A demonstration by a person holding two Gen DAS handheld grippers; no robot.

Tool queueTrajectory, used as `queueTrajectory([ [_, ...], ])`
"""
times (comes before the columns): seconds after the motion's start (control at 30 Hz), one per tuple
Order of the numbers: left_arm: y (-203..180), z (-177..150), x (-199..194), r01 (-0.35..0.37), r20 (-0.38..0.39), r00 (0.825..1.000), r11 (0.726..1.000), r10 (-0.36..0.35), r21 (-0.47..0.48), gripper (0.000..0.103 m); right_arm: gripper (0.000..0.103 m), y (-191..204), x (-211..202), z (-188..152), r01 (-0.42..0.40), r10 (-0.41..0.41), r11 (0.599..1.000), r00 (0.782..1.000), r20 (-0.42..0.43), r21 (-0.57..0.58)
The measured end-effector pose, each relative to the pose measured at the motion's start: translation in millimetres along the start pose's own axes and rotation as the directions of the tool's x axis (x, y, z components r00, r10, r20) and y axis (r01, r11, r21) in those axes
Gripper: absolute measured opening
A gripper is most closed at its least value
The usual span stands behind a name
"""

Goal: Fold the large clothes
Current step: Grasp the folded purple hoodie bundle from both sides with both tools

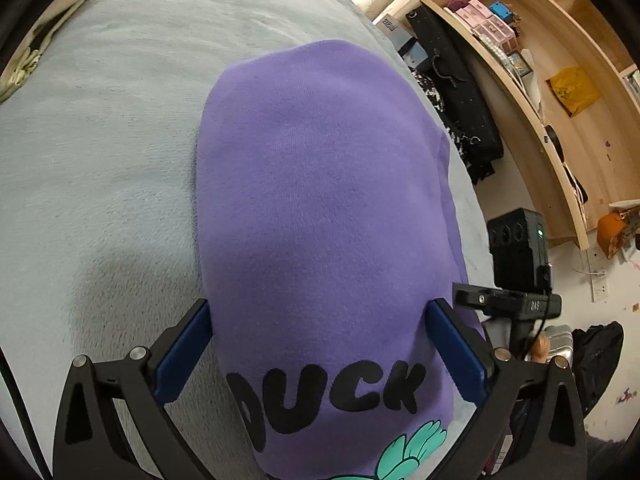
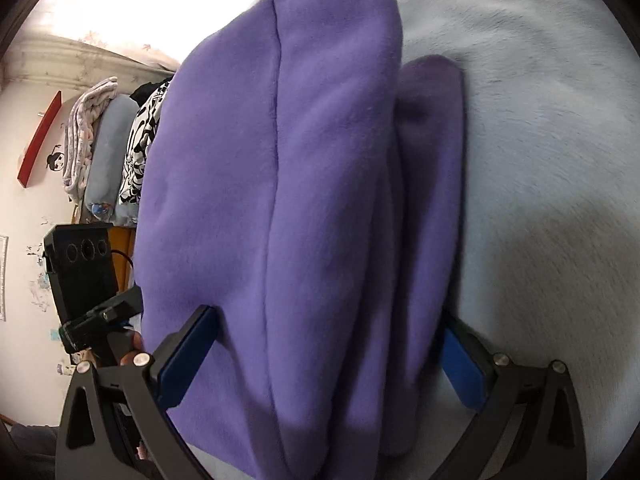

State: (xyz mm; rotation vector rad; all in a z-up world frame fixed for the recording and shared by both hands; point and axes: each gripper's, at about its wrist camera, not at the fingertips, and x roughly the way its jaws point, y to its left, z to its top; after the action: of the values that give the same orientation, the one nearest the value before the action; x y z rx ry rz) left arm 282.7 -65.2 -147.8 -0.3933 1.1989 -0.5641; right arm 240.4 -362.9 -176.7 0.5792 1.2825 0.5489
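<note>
1. Blue pads of the left gripper [image 1: 320, 344] stand wide apart on both sides of the folded purple sweatshirt [image 1: 320, 200]. Its jaws are spread and the cloth fills the gap between them. I cannot tell if the pads press the cloth or only stand beside it.
2. Seen by the right wrist camera, the right gripper [image 2: 332, 344] is spread in the same way around the purple sweatshirt [image 2: 304, 200]. Several thick folded layers run between its two fingers.
3. On the sweatshirt the black word "DUCK" [image 1: 326, 396] is printed near the left gripper, with a green figure [image 1: 412, 446] below it.
4. The sweatshirt lies as a long folded bundle on the pale grey blanket [image 1: 100, 160]. Its far end is rounded, and its left edge in the left view is a clean straight fold.
5. Left of the bundle in the left view, the blanket spreads wide. In the right view the blanket [image 2: 540, 140] also extends far to the right.
6. On the other side, the bundle lies close to the bed edge. Beyond it stand a wooden shelf [image 1: 532, 92] and dark clothes [image 1: 460, 92].
7. In the right view, folded textiles [image 2: 104, 148] are stacked by the wall.
</note>
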Motion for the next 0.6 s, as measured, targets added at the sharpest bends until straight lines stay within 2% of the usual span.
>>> queueTrajectory([
  [0.13, 7.5, -6.6, -1.9, 0.042, -0.008, 0.999, 0.999, -0.042, 0.028, 0.102, 0.103, 1.7, 3.4, -0.9, -0.021, 0.021, 1.0, 1.0, 0.014, -0.019],
  [0.3, 14.7, -12.6, 0.0, 0.119, -0.084, 0.99, 0.993, -0.117, 0.021, 0.102, 0.103, 4.7, 4.2, -6.2, -0.047, 0.048, 0.996, 0.999, 0.021, -0.07],
  [0.4, 15.2, -18.1, 14.1, 0.153, -0.158, 0.976, 0.988, -0.151, 0.001, 0.102, 0.103, 12.7, 8.8, -5.2, -0.064, 0.065, 0.994, 0.998, 0.015, -0.085],
  [0.5, 23.0, -16.5, 26.3, 0.212, -0.17, 0.961, 0.976, -0.218, -0.053, 0.102, 0.103, 18.3, 13.6, -2.0, -0.074, 0.076, 0.993, 0.997, 0.015, -0.09],
  [0.6, 20.0, -11.0, 39.1, 0.251, -0.167, 0.952, 0.966, -0.257, -0.056, 0.102, 0.103, 20.4, 15.2, -0.6, -0.087, 0.089, 0.992, 0.996, 0.024, -0.087],
])
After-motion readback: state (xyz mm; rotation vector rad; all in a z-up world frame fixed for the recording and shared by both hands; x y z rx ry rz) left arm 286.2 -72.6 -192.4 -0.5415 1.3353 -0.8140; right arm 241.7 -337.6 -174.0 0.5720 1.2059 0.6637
